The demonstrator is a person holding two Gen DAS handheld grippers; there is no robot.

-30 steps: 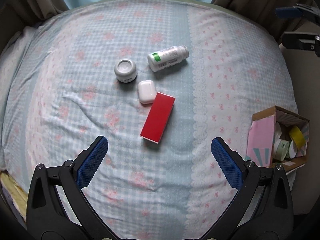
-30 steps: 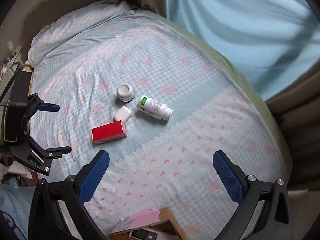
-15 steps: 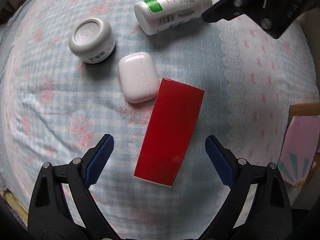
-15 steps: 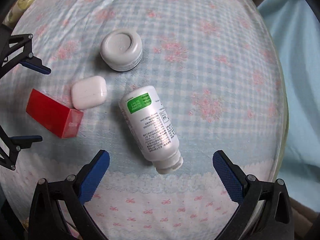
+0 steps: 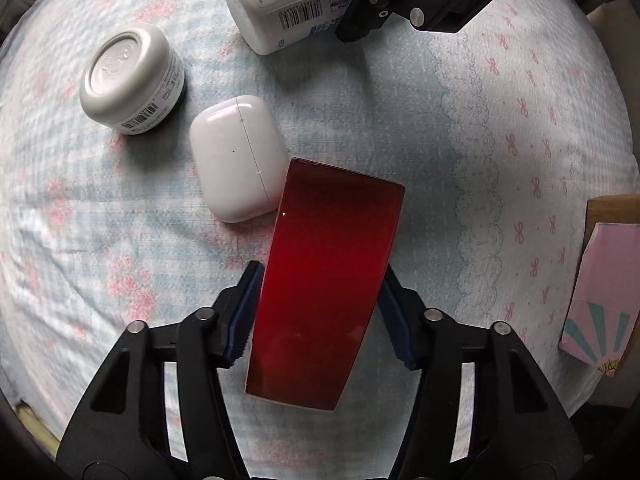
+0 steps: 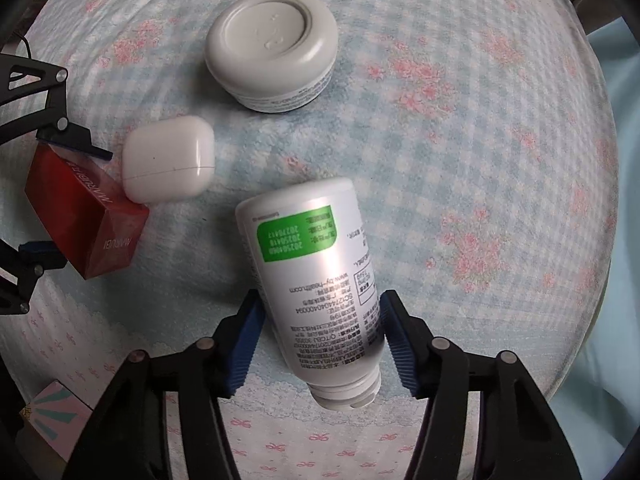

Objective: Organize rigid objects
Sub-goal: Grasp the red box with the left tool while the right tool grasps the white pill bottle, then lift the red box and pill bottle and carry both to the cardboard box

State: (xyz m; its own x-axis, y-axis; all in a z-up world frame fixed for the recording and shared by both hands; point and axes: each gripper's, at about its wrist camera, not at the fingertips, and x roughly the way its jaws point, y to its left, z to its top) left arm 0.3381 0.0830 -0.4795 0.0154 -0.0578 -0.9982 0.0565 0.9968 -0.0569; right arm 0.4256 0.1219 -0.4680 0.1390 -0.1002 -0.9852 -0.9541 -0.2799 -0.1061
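Closing in on two grabs at once, you are working the pickup step of the sort. Your left gripper (image 5: 318, 312) is straddling the red box (image 5: 328, 280), blue pads pressed against its long sides near the end closest to you, so it reads as clamped on the box, which is lying flat on the bedspread (image 5: 500, 128). Your right gripper (image 6: 320, 332) is doing the same to the white bottle (image 6: 316, 280), jaws squeezing its body just above the neck, the bottle lying on its side with the green label facing up.

The white earbud case (image 5: 236, 156) is touching the far corner of the red box, so I would judge a straight lift is called for, not a drag, or the case is getting shoved along. The round bottle is looking like the one likely to roll or pivot in the pads; keeping it level matters. The grey jar (image 6: 272, 44) is sitting upright, apart from both grips and waiting its turn.

Underneath it all you are working on a soft, wrinkled checked bedspread with pink flowers and a lace band. At the right edge of the left view a cardboard box (image 5: 612, 208) with a pink carton (image 5: 600, 292) is showing, probably where these items are heading.
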